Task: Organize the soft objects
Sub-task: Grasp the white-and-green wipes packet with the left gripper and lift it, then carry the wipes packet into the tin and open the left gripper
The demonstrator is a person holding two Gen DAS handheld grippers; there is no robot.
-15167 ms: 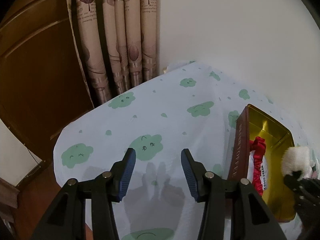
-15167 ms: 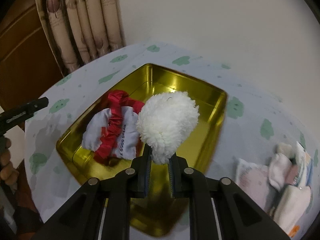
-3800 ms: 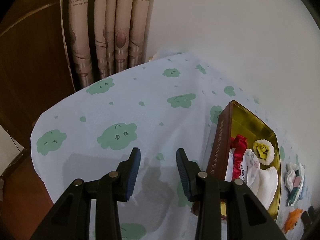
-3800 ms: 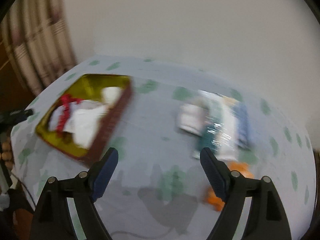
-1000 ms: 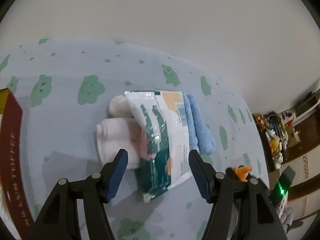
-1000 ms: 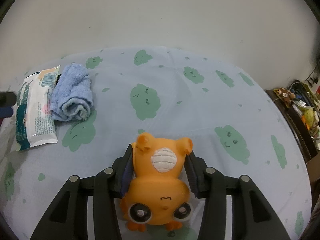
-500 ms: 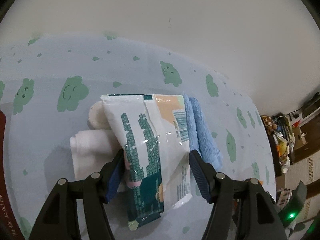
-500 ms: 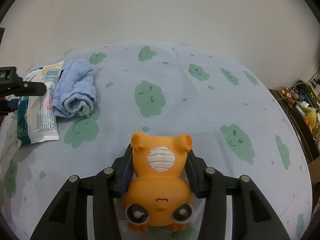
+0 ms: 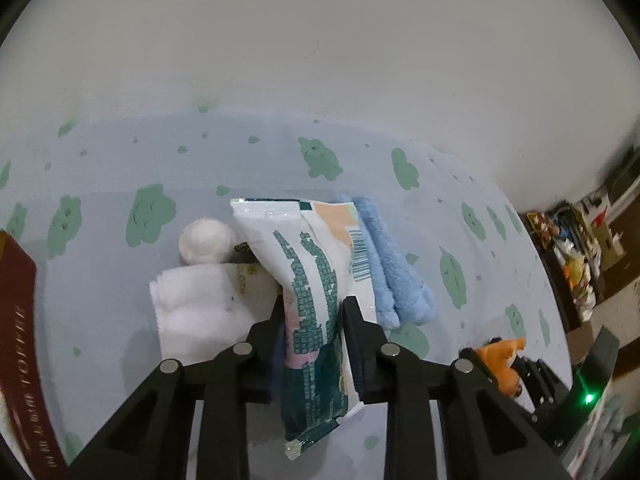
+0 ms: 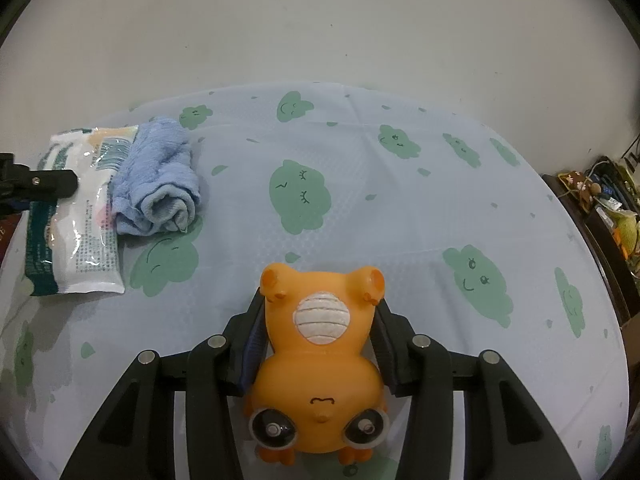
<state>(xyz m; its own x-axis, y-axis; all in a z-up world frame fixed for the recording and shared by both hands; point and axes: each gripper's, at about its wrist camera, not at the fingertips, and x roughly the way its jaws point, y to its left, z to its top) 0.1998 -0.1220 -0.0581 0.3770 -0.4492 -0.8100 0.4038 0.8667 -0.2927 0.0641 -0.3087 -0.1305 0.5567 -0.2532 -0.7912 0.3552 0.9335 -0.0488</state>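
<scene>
Both hand-held grippers loaded over the cloud-print counter [image 10: 360, 184]

The left hand-held gripper [image 9: 314, 320] pinches the wipes packet [image 9: 316, 292] near its lower half, the packet lying on the counter between the white rolled towel [image 9: 192, 312] and the blue towel [image 9: 392, 264], touching both; the right hand-held gripper [image 10: 318, 332] is pressed onto the orange squishy toy [image 10: 320, 360], belly up, feet pointing away; to lift the packet cleanly I would raise it straight up, keeping the squeeze light so the film does not slip or drag the towels along, then carry it toward the brown-sided tin [image 9: 16, 320] at the left edge; readable writing is scant: "TOFFEE" seems to run along the tin's side, a barcode sits on the packet, and a tag under it ends in "CLOTH".
</scene>
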